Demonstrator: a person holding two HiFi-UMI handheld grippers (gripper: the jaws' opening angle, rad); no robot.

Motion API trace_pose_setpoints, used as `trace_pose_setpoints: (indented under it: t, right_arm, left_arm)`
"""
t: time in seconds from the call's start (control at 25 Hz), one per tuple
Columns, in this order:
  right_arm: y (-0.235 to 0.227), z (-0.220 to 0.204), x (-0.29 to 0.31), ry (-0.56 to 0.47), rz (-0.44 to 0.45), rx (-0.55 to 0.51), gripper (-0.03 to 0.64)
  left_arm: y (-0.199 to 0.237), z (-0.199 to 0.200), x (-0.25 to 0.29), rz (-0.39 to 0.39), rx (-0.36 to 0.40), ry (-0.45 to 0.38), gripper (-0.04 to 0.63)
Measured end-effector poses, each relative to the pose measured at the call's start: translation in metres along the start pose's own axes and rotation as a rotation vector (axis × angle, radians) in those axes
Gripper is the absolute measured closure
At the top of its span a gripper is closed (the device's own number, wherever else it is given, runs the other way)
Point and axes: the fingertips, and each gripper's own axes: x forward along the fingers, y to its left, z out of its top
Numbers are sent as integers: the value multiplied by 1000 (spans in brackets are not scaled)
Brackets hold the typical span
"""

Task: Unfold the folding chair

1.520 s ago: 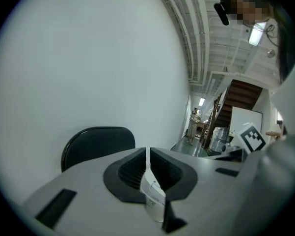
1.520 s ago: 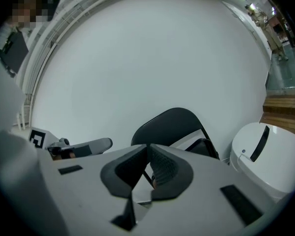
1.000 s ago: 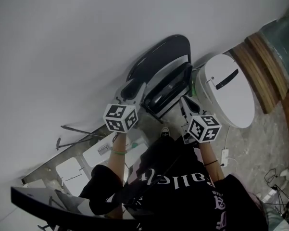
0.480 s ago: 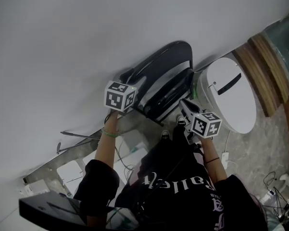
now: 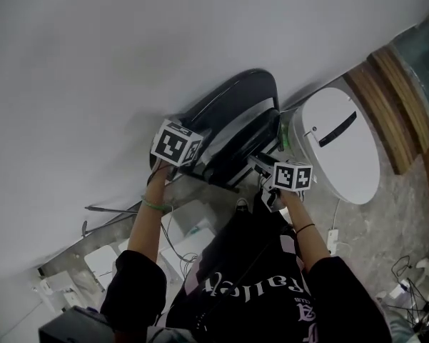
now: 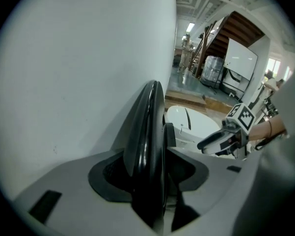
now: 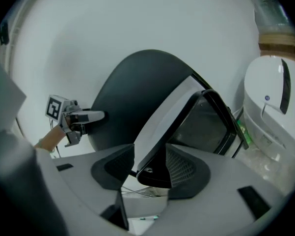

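Fingers just opened, left gripper [image 6: 147, 173] straddles the folding chair's [image 5: 235, 109] backrest edge, right gripper [image 7: 149, 173] its seat edge.

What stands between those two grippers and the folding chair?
Nothing visible. The backrest sits between the jaws of the left gripper, the seat edge between those of the right gripper; both pairs have just been opening.
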Motion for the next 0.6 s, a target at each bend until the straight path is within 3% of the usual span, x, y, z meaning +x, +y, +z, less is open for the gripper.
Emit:
trace_pose_setpoints:
  t: [0.2, 0.4, 0.6]
  right_arm:
    - [-35, 8, 39, -5, 24, 147, 403]
    - [-60, 12, 79, 48, 23, 185, 399]
    - [-51, 18, 107, 59, 116, 220, 400]
  left_arm:
    - [0, -2, 5, -8, 15, 46, 433]
    - [-2, -3, 6, -63, 0, 76, 457]
    - [-1, -6, 10, -126, -16, 107, 480]
